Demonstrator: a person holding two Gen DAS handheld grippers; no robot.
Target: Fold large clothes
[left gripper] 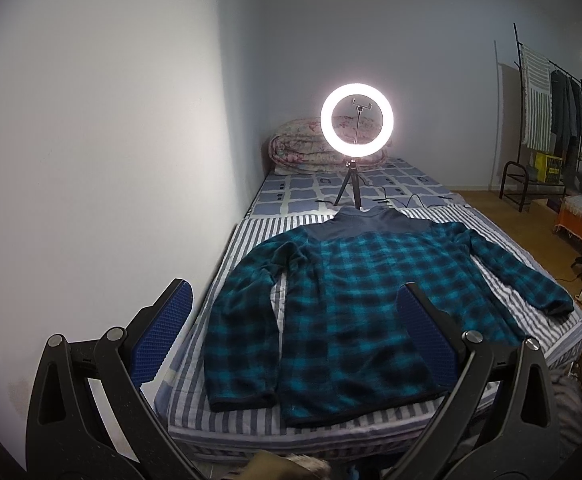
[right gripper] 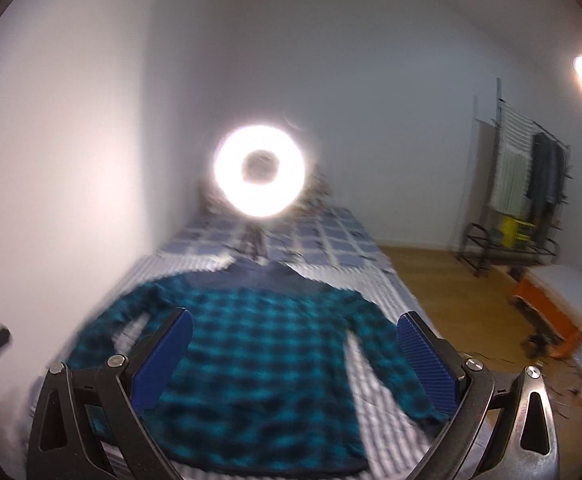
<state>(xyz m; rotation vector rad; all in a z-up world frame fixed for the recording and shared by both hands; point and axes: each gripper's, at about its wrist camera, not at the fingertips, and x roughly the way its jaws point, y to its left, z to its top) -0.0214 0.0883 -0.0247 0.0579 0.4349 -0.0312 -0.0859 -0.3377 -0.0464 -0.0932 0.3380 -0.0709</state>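
Note:
A teal and black plaid fleece pullover [left gripper: 343, 304] with a dark blue yoke lies flat on the striped bed sheet [left gripper: 251, 236], collar far, hem near, both sleeves spread down and outward. It also shows, blurred, in the right wrist view [right gripper: 259, 356]. My left gripper [left gripper: 293, 336] is open and empty, held above the near hem with the garment between its blue pads. My right gripper [right gripper: 293, 360] is open and empty, also above the pullover's lower body.
A lit ring light [left gripper: 356, 120] on a small tripod stands on the bed beyond the collar, cables beside it. A rolled quilt [left gripper: 303, 148] lies at the head. A white wall runs along the left. A clothes rack [left gripper: 547, 120] and an orange box [right gripper: 563, 308] stand right.

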